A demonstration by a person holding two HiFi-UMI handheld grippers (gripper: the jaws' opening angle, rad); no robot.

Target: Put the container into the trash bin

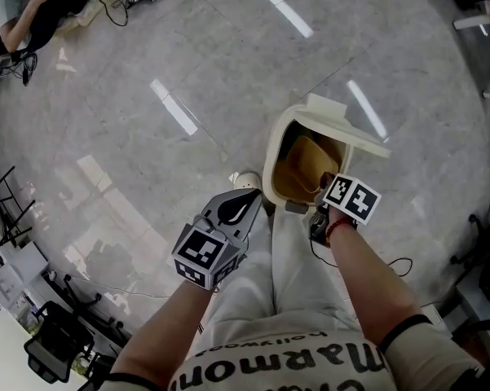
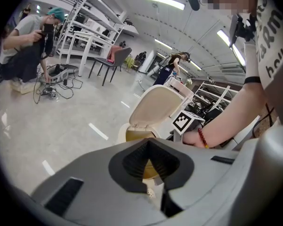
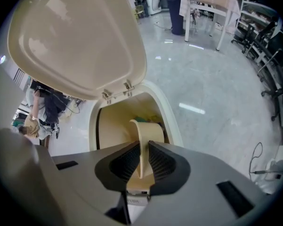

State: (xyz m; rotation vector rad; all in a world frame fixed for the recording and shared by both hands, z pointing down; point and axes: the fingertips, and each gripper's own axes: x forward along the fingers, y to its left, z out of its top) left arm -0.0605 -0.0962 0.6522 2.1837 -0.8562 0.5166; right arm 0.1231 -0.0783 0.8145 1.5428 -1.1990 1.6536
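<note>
My right gripper [image 3: 141, 150] is pinching the thin wall of a beige container [image 3: 149, 130]. It holds the container upright at the open mouth of the cream trash bin [image 3: 172, 121] in mid-frame. The bin's lid [image 3: 80, 36] stands raised and fills the upper left of that view. In the head view the bin sits right of centre on the grey floor [image 1: 187, 72]. My left gripper [image 2: 149, 144] has its jaws pressed together on nothing and is lower left of the bin. A person [image 2: 26, 41] stands at the upper left of the left gripper view.
</note>
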